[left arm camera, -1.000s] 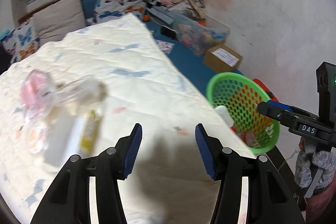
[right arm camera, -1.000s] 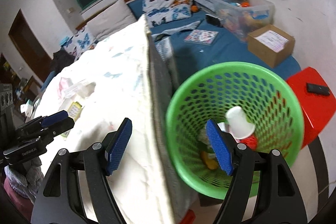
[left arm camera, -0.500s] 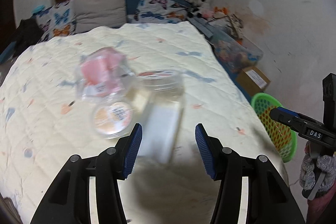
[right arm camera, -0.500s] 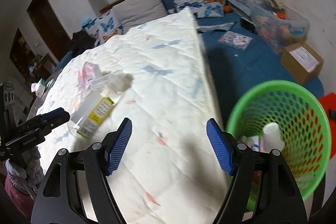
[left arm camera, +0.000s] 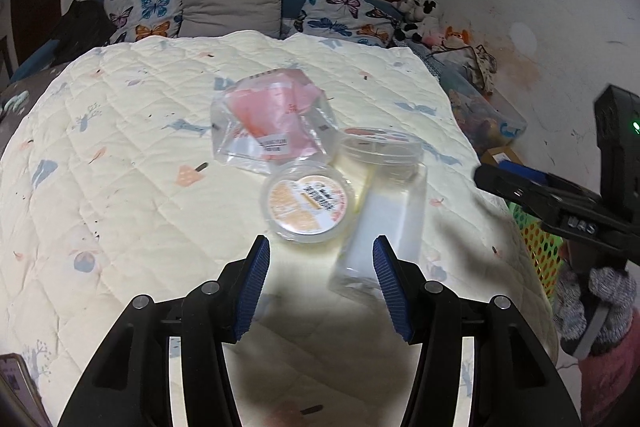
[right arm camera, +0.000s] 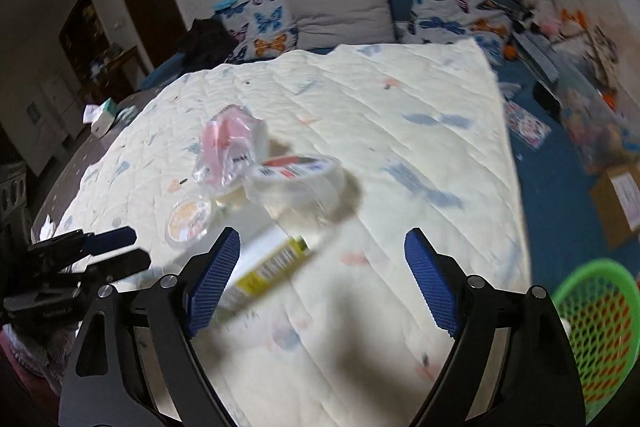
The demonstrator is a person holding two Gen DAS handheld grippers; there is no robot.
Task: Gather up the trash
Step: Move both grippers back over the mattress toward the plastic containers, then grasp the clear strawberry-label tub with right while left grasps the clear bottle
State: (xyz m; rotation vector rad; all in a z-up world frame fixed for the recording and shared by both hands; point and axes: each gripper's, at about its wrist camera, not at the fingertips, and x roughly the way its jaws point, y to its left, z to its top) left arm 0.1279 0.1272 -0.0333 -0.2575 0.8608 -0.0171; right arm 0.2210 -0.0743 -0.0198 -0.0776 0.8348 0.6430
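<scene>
Three pieces of trash lie together on the cream quilt [left arm camera: 120, 147]: a clear bag with pink contents [left arm camera: 272, 123], a round lidded cup with an orange label [left arm camera: 307, 203], and a clear plastic jar [left arm camera: 380, 211] on its side. My left gripper [left arm camera: 318, 283] is open and empty, just short of the cup and jar. My right gripper [right arm camera: 322, 281] is open and empty, over the jar [right arm camera: 296, 187]; the bag [right arm camera: 228, 147] and cup [right arm camera: 189, 221] lie to its left. The green mesh basket [right arm camera: 600, 323] stands off the bed's right edge.
Pillows [left arm camera: 230, 1] line the headboard. Beyond the bed's right side are a clear bin of toys [left arm camera: 480, 107] and a cardboard box [right arm camera: 620, 199] on blue floor. The right gripper shows in the left wrist view [left arm camera: 560, 203], the left gripper in the right wrist view [right arm camera: 80, 259].
Both grippers have swung from the basket side back over the bed. The trash pile is now centred ahead of the left gripper and the basket has slid to the far right.
</scene>
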